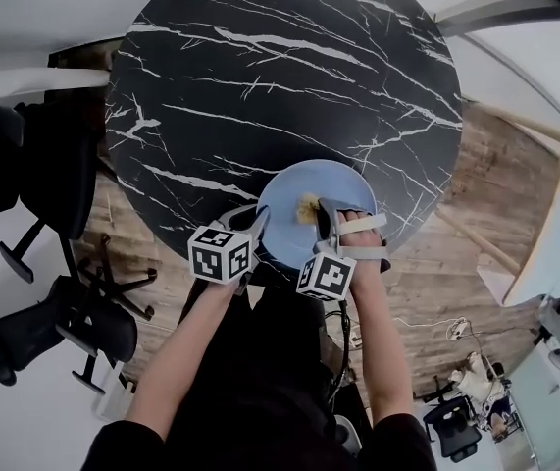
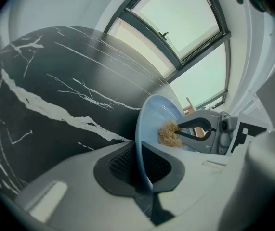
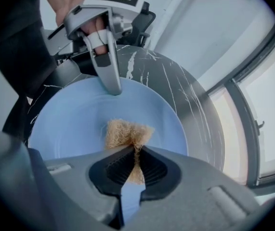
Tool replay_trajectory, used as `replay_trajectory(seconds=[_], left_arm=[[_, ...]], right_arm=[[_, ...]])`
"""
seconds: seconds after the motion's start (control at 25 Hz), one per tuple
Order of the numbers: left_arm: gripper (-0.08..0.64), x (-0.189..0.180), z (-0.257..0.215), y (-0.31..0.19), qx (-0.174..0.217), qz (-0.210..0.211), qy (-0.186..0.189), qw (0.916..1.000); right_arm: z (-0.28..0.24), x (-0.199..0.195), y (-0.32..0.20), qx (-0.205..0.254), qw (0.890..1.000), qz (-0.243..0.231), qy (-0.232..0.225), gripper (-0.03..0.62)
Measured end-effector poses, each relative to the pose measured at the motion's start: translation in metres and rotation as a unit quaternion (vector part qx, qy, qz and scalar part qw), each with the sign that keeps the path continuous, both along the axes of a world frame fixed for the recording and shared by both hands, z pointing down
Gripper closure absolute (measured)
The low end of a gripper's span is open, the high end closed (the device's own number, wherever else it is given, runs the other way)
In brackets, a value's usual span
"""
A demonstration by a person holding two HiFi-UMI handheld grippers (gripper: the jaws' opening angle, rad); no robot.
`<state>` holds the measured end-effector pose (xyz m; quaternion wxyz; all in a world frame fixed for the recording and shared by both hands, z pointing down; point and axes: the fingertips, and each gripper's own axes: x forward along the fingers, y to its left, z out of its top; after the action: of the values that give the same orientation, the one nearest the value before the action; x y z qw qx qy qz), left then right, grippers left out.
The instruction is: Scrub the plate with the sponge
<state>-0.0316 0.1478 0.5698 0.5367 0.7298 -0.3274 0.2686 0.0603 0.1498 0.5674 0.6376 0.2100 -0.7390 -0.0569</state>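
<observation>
A light blue plate (image 1: 294, 204) lies near the front edge of the black marble table (image 1: 260, 77). My left gripper (image 1: 258, 226) is shut on the plate's near left rim; in the left gripper view the plate's (image 2: 149, 124) edge runs between the jaws of the left gripper (image 2: 139, 165). My right gripper (image 1: 325, 222) is shut on a tan fibrous sponge (image 1: 308, 207), which rests on the plate's surface. In the right gripper view the sponge (image 3: 126, 134) sticks out of the right gripper (image 3: 135, 165) onto the plate (image 3: 74, 124), with the left gripper (image 3: 112, 88) at the far rim.
The round table (image 3: 195, 114) stands on a wooden floor (image 1: 495, 194). Black office chairs (image 1: 54, 332) are at the left. A white table edge (image 1: 554, 224) is at the right. Windows (image 2: 185, 28) lie beyond the table.
</observation>
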Motion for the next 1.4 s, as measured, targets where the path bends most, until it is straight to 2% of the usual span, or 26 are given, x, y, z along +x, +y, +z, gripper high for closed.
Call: replay_trajectory(seconds=[0.48, 0.72, 0.88, 1.04, 1.4], left_arm=[[0.54, 0.0, -0.001, 0.001, 0.002, -0.015, 0.005, 0.9999], [0.543, -0.001, 0.0, 0.001, -0.006, -0.047, 0.013, 0.9988], [0.543, -0.003, 0.0, 0.0, -0.01, -0.067, 0.017, 0.9976], [0.543, -0.003, 0.001, 0.0, -0.011, -0.068, 0.019, 0.9974], [0.543, -0.003, 0.001, 0.0, -0.013, -0.065, 0.018, 0.9977]], right_arm=[[-0.003, 0.028, -0.063, 0.049, 0.997, 0.066, 0.012, 0.561], [-0.002, 0.03, -0.062, 0.068, 0.995, 0.066, 0.012, 0.561], [-0.004, 0.032, -0.05, 0.069, 0.995, 0.07, 0.021, 0.563], [-0.003, 0.028, -0.021, 0.056, 0.996, 0.07, 0.018, 0.564], [-0.007, 0.0, 0.057, -0.01, 0.998, 0.058, -0.003, 0.565]])
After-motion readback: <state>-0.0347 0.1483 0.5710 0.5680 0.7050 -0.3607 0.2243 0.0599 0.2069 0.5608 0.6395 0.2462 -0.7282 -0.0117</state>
